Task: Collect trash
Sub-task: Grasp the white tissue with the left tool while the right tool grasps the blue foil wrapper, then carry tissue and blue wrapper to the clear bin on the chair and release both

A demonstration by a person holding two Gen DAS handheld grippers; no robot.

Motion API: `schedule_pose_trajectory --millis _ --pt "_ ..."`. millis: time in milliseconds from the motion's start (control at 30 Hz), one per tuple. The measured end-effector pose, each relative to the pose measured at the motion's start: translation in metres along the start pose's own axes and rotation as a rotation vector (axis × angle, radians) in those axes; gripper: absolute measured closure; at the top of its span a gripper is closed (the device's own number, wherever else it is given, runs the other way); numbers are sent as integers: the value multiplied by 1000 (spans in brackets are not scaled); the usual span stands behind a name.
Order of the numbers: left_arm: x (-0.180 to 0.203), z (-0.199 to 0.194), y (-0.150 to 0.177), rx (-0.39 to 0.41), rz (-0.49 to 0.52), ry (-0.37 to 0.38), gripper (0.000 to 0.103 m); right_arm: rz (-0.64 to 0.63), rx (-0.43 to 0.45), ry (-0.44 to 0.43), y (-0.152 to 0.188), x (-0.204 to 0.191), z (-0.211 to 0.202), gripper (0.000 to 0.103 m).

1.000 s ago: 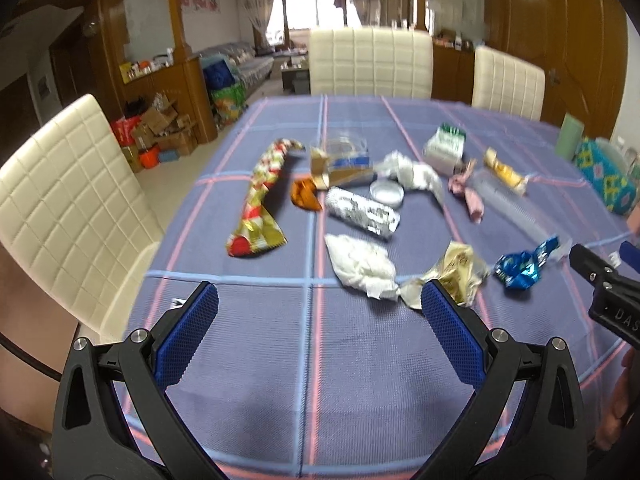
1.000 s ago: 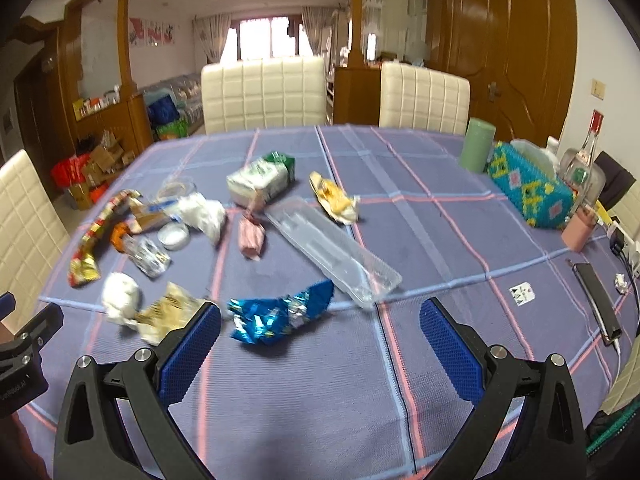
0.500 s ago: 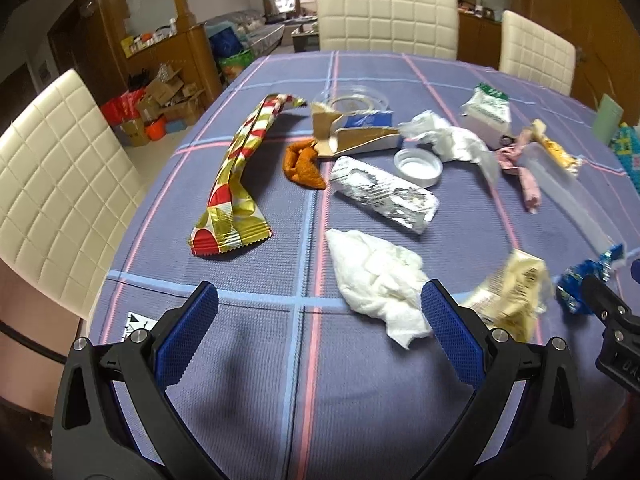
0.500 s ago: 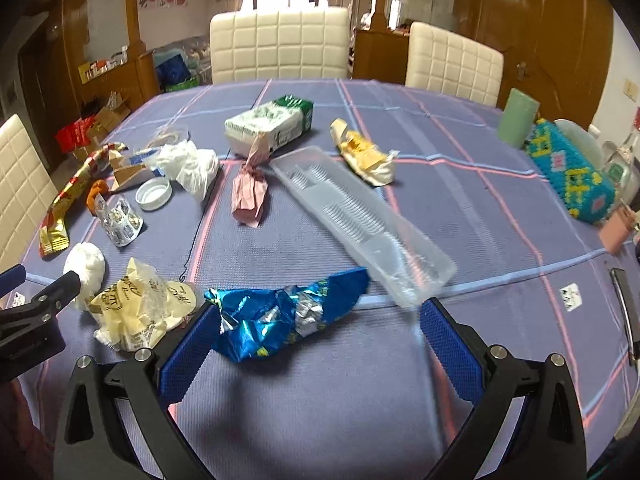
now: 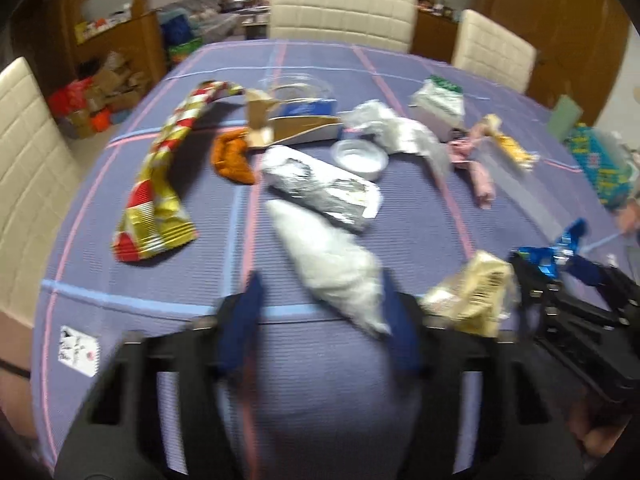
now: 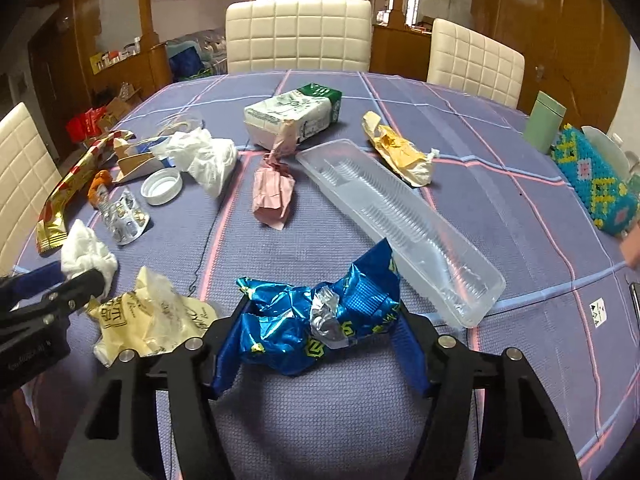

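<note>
We see the blue wrapper [image 6: 320, 320] lying on the table [image 6: 520, 208] between the right claw's [image 6: 318, 350] pads, whose jaws have just been closing and now seem to press its crumpled sides, with a clear tray [image 6: 400, 224] just ahead to its right and a yellow wrapper [image 6: 152, 316] at its left. The white tissue [image 5: 332, 264] sits between the left claw's [image 5: 320, 320] pads, which have also just been closing; motion blur keeps us from telling whether they grip it. A silver packet [image 5: 324, 188] lies just beyond that tissue, and a red-gold wrapper [image 5: 160, 184] well to its left.
</note>
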State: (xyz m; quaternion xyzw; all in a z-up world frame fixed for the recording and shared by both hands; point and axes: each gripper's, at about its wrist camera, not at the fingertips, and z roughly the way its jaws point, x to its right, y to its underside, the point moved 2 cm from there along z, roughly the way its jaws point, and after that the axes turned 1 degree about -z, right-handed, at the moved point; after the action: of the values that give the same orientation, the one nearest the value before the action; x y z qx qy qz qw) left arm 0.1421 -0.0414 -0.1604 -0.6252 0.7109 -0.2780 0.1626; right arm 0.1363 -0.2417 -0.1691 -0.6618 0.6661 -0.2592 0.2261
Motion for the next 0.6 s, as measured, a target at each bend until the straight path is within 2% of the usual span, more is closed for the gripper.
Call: schedule_pose_trajectory --millis 67,133,333,600 --pt "5 -6 0 25 18 -7 80 -10 8 4 0 -3 -4 44" --pt "4 -10 0 47 24 -9 82 -18 20 4 -1 -5 -8 44" --pt "-9 -36 1 103 -2 -1 83 -38 78 12 -6 -15 -29 44" --pt "-48 -77 3 193 -35 -89 83 -127 155 -43 -19 -60 -57 44"
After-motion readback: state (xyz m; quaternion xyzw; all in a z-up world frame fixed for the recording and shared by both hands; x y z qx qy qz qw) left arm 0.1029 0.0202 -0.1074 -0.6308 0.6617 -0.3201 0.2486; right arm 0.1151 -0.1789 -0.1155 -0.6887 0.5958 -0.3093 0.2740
